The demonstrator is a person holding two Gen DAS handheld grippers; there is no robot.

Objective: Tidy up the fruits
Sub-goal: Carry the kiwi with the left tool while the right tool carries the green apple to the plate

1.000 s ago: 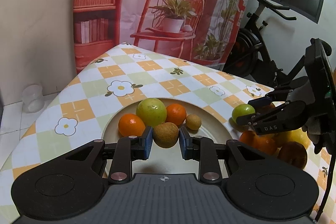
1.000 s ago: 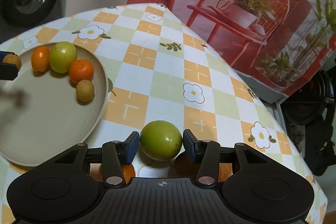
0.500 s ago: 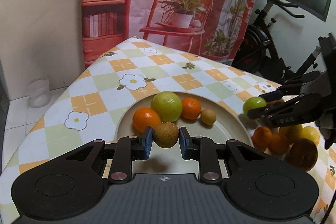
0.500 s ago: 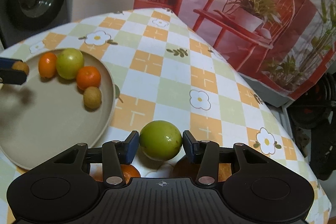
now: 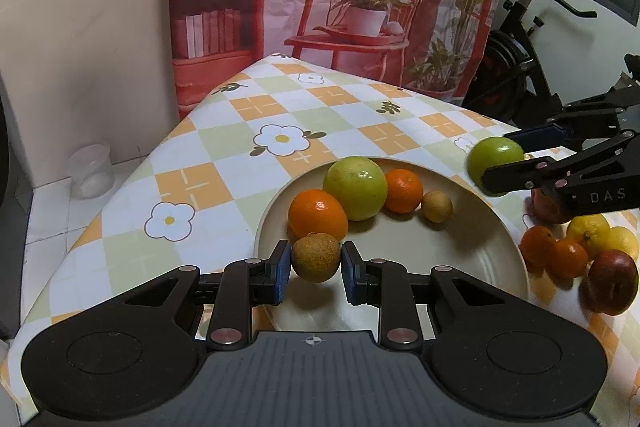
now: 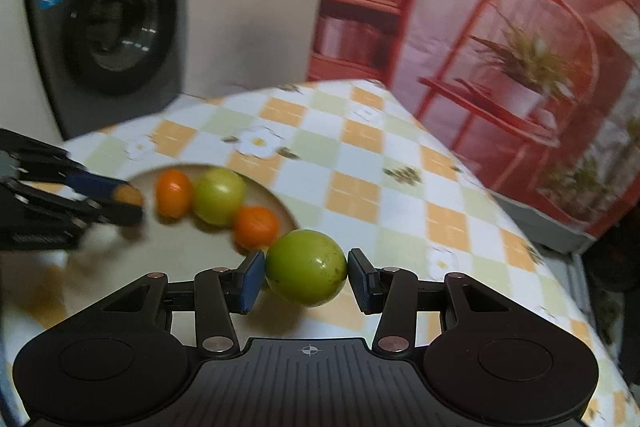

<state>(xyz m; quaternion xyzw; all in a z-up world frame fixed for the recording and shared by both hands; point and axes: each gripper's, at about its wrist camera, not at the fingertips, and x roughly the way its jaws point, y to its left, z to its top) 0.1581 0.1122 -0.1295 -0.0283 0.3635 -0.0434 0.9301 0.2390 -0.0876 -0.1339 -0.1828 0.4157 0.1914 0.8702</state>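
Evidently firm, smooth and prone to roll, the green fruit (image 6: 306, 267) hangs pinched across its widest girth in the right gripper (image 6: 306, 277) beside the plate (image 5: 472, 227), while the left gripper (image 5: 316, 269) clamps a small, light brown fruit (image 5: 316, 257) over it.

A red printed backdrop (image 5: 360, 7) is hanging behind the checked surface (image 5: 248, 147), with an exercise bike (image 5: 520, 67) and washing machine (image 6: 108, 35) standing nearby.
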